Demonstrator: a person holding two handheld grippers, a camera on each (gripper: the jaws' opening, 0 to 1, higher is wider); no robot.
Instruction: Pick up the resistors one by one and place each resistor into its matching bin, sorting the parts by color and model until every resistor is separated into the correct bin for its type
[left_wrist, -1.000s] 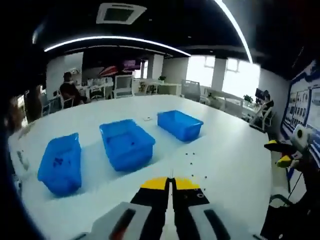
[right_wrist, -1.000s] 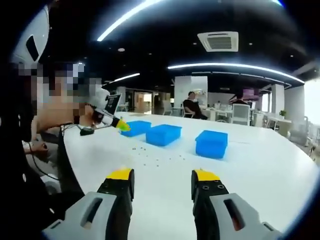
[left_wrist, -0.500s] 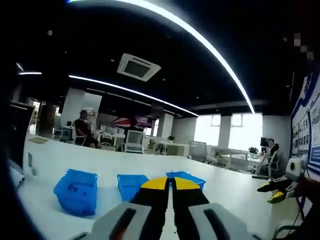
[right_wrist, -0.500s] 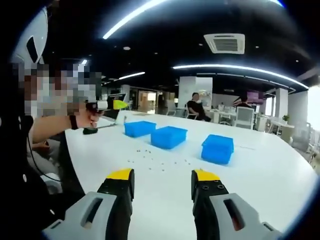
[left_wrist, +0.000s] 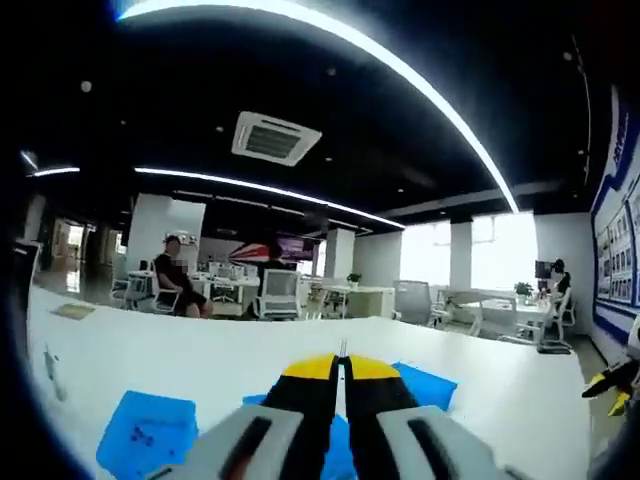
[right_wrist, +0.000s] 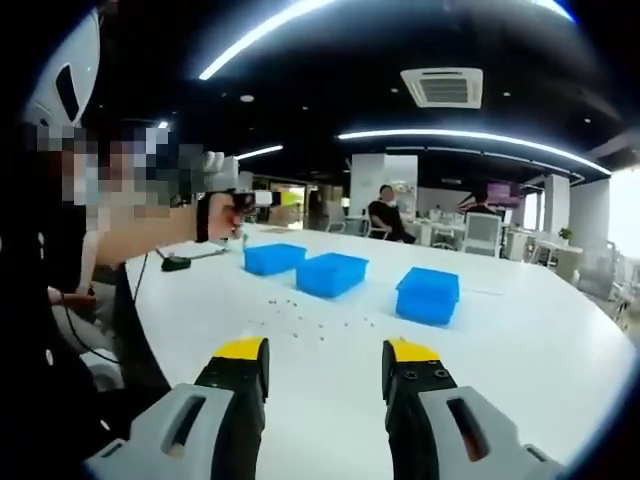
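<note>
Resistors (right_wrist: 318, 326) lie scattered on the white surface (right_wrist: 520, 340), at 12 o'clock from the wide-open, empty right gripper (right_wrist: 325, 365); left gripper (left_wrist: 341, 366) closed, empty. Judged tiny, light, slippery: pinch each body centrally.

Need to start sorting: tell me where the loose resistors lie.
In the right gripper view, the resistors are scattered on the white table, in front of the three blue bins.
</note>
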